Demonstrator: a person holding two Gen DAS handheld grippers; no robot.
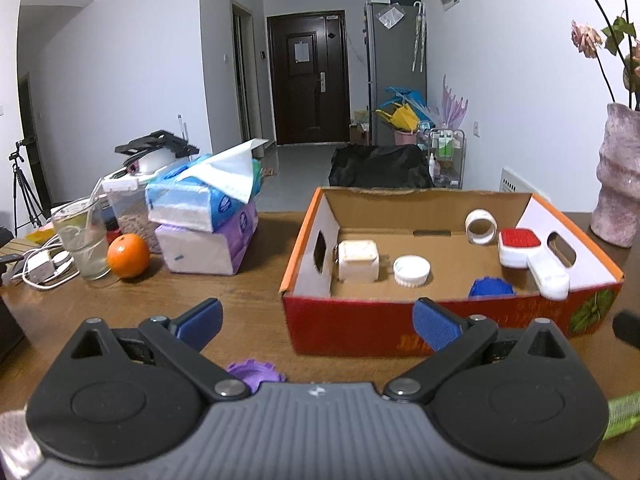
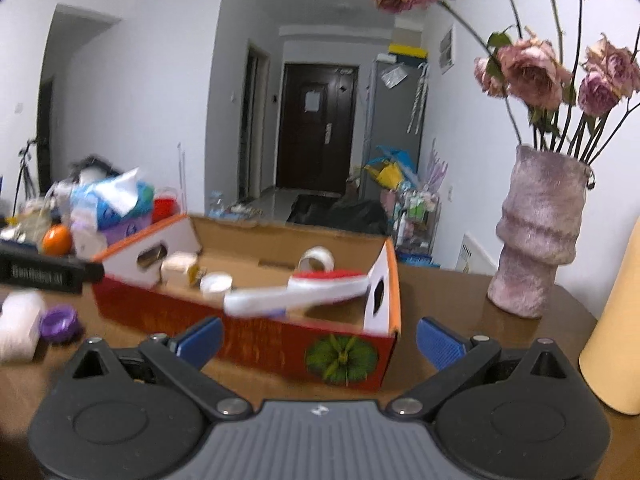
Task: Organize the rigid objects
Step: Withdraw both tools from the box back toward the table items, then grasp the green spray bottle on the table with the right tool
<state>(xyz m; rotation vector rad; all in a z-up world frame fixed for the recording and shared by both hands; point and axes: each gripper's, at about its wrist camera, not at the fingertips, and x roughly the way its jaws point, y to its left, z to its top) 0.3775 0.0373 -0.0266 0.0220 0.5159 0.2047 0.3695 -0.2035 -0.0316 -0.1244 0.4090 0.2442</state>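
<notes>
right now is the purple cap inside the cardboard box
No, the purple cap lies on the table outside the cardboard box, close to the open left gripper.

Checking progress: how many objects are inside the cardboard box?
5: square jar at left, white lid beside it, tape roll at back, brush at right, blue lid at front, partly hidden.

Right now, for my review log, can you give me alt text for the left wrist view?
An open left hand-held gripper faces a red cardboard box on a wooden table, holding a white jar, white lid, blue lid, tape roll and red-and-white brush. A purple lid lies outside, just before the gripper.
</notes>
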